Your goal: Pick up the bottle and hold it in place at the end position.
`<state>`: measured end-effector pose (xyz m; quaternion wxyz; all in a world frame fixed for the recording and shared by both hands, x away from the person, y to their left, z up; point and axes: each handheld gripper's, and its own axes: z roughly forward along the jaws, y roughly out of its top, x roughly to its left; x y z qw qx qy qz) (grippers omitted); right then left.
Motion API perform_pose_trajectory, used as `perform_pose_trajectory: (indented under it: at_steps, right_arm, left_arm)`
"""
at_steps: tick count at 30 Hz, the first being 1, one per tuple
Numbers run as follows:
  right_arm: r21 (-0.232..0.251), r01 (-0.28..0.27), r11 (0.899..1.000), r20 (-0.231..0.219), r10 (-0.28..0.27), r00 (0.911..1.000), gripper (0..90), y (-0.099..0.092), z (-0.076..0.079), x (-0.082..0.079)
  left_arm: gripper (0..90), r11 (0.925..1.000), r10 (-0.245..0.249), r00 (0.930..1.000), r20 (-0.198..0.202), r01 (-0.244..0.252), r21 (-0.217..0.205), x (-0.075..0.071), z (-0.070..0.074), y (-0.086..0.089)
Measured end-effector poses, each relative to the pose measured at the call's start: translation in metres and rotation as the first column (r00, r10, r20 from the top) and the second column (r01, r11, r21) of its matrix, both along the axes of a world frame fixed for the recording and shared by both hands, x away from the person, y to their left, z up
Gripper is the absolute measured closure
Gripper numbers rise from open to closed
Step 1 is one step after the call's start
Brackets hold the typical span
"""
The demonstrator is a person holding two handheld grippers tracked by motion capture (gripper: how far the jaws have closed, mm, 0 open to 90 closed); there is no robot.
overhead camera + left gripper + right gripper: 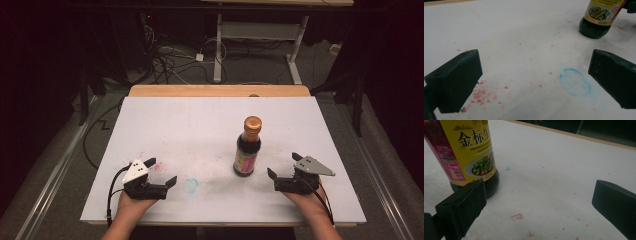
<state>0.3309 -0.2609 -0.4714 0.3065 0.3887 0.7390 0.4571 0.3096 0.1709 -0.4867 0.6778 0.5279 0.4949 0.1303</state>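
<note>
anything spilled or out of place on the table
Nothing is tipped or spilled: the bottle stands upright with its cap on. The odd part is the white table top, which is marked with red specks and a smudged blue ring near the left gripper.

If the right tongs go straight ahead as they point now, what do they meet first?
Probably nothing: between the open right tongs lies bare table up to its far edge. The bottle stands off to the left, beyond the left jaw, which may graze it.
</note>
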Motion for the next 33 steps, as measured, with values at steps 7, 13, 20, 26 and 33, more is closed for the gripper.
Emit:
perform_pose_trajectory:
  at_steps: [7,13,20,26,33]
  right_arm:
    - [0.01,0.01,1.0,0.014,-0.01,0.9998,0.3,-0.002,0.001,-0.002]
    - [0.015,0.024,1.0,0.014,-0.025,0.9996,0.3,-0.006,0.002,-0.002]
    - [0.022,0.012,1.0,0.022,-0.013,0.9997,0.3,-0.006,0.004,-0.003]
    - [0.039,-0.026,0.999,0.009,0.025,0.9996,0.3,-0.002,0.01,-0.005]
    - [0.058,-0.08,0.995,0.001,0.08,0.9968,0.3,0.009,0.016,-0.007]
  left_arm:
    - [0.0,1.0,0.005,1.0,0.008,-0.005,-0.008,-0.001,0.002,0.001]
    - [0.0,0.9998,0.018,0.9998,0.011,-0.018,0.002,0.0,0.003,0.001]
    - [0.0,0.9998,0.015,0.9999,0.003,-0.015,0.014,0.0,0.002,-0.001]
    - [0.0,0.9996,0.021,0.9998,0.005,-0.021,0.017,0.001,0.002,0.0]
    - [0.0,0.9996,0.012,0.9999,0.0,-0.012,0.026,0.0,0.002,0.001]
